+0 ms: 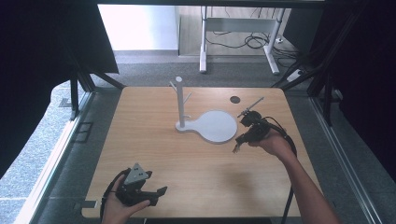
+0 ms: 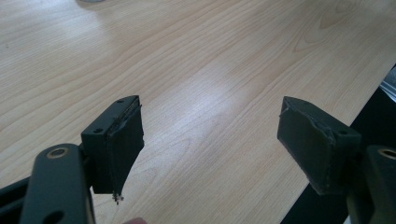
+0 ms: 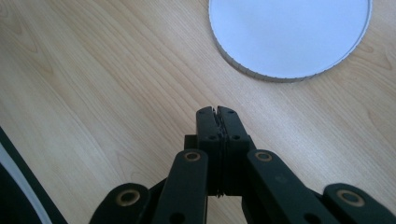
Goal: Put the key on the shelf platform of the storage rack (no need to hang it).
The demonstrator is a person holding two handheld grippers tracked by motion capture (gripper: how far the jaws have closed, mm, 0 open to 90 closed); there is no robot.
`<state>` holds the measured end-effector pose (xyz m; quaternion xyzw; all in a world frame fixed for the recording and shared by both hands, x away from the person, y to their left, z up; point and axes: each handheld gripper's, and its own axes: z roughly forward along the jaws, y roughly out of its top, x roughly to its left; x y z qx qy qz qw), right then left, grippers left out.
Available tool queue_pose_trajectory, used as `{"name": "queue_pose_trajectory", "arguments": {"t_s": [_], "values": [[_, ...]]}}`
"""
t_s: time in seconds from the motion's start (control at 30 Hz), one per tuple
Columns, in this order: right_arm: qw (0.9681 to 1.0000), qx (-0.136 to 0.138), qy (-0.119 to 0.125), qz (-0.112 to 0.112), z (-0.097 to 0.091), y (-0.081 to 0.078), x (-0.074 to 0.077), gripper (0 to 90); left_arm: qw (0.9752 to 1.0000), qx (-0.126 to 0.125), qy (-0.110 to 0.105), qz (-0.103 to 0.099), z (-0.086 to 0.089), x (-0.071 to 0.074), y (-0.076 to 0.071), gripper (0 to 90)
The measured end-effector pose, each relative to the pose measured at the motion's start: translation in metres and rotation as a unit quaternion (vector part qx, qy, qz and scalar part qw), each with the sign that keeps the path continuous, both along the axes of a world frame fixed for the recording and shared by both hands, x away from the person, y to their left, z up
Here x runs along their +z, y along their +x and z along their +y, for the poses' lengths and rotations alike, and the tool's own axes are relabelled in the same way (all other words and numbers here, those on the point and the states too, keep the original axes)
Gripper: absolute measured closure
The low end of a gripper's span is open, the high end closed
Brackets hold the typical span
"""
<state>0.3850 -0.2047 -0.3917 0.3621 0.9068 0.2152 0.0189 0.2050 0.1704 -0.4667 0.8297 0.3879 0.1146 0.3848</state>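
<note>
High view: white stand (image 1: 205,125) is seen mid-counter (image 1: 149,140), just beside the empty, pressed-together right hand-held gripper (image 1: 236,148). Rigid, light, slick plastic is judged; the upright post should be gripped.

Smooth pale wood table (image 1: 154,135); matt white plastic stand (image 1: 215,126)

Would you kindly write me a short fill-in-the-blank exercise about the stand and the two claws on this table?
1. The jaws of the left claw stand ____.
2. The jaws of the right claw are ____, with nothing between them.
3. The white stand with a round flat base and an upright pegged post rests on the light ____ table.

Missing words: open; shut; wooden
</note>
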Motion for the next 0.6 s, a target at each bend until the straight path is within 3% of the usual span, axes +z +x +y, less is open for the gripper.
{"name": "queue_pose_trajectory", "arguments": {"t_s": [0.6], "values": [[0.9999,-0.013,0.01,0.0,0.006,0.024,0.004,89.8,1.0,-0.001,0.001,0.001,-0.001,-0.001,0.0,23.0]]}}
